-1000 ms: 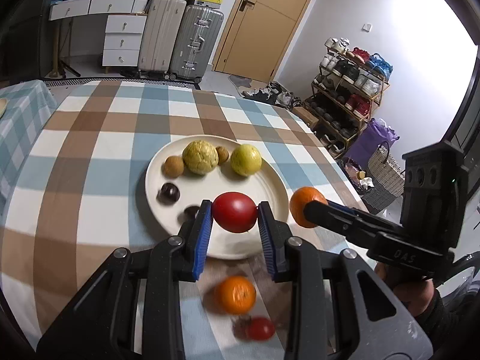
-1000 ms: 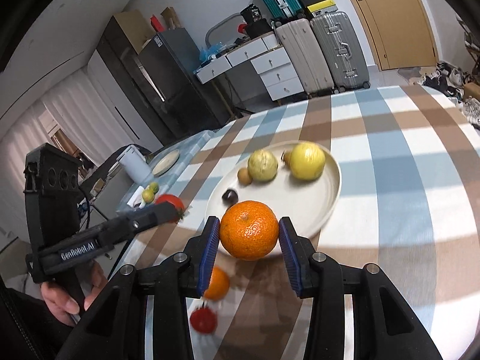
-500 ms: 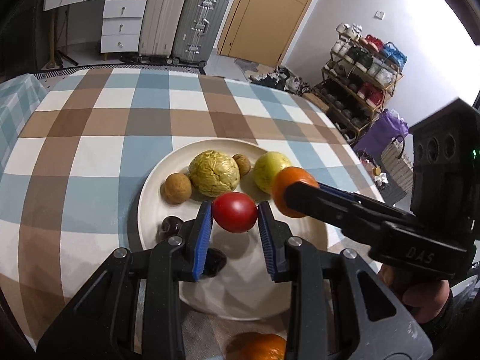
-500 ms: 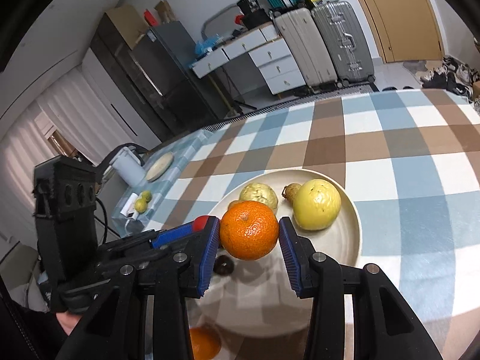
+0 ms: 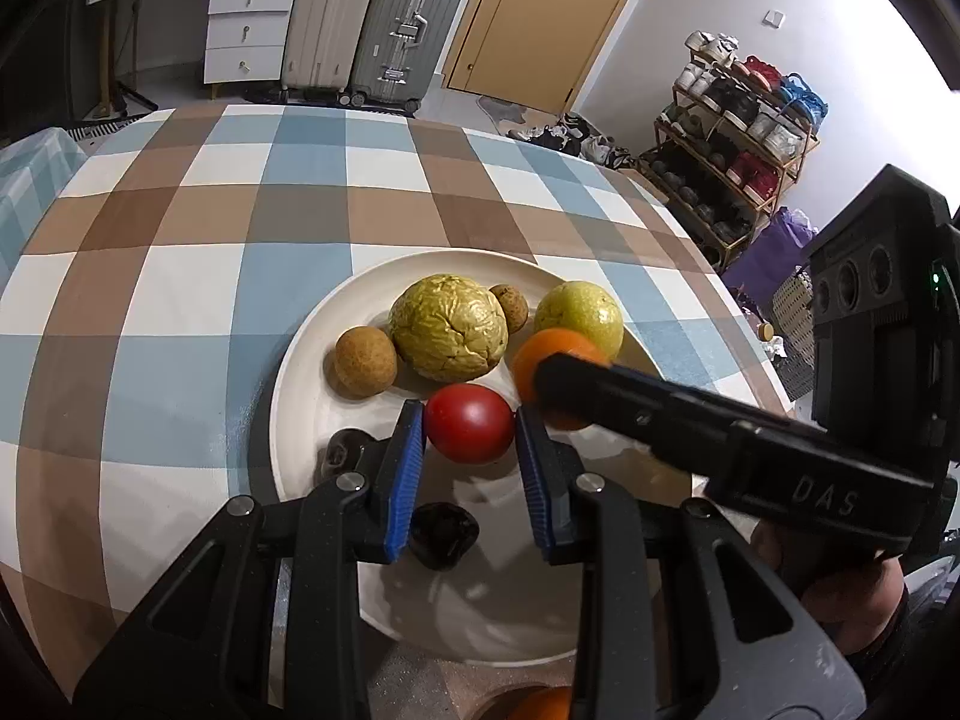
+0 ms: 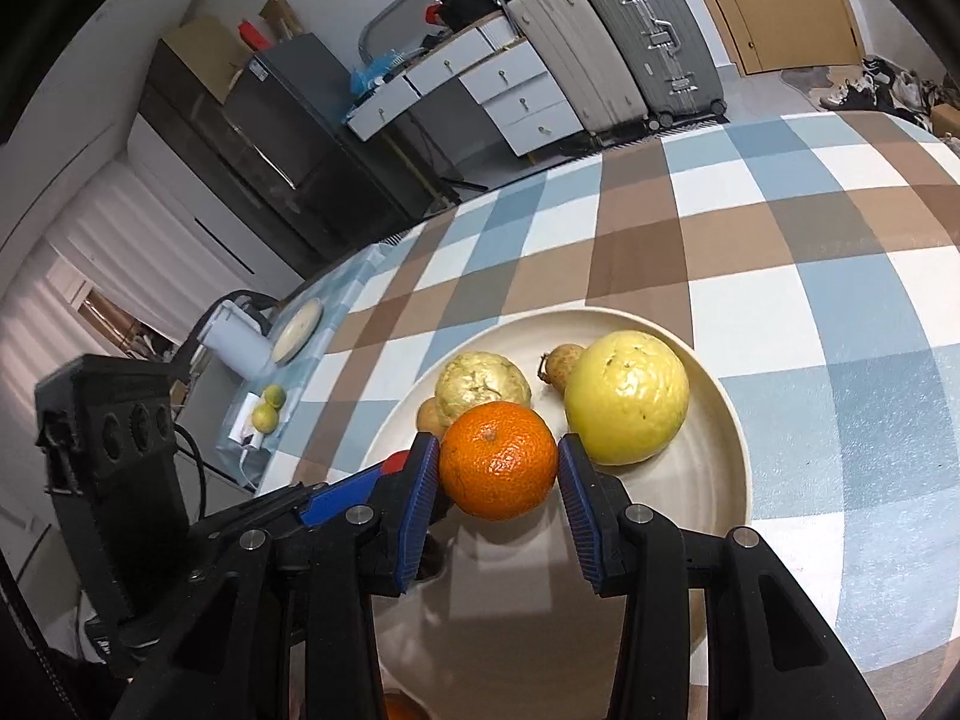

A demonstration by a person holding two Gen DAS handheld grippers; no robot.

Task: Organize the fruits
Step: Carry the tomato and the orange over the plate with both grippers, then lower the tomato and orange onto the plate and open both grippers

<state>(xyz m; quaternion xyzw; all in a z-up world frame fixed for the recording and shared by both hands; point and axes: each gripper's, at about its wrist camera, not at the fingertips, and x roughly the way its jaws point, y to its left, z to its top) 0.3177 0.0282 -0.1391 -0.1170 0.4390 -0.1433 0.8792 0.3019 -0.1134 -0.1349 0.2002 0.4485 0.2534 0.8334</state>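
The letters "DAS" stand in raised relief on the black body of the right gripper (image 5: 543,387), seen from the left wrist camera, near its handle end. Nothing else carries writing that can be read: suitcase stickers and shelf items are too small.

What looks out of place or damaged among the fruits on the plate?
The big yellow-green fruit in the middle of the plate looks wrinkled and cracked, unlike the smooth yellow fruit beside it. Nothing is spilled.
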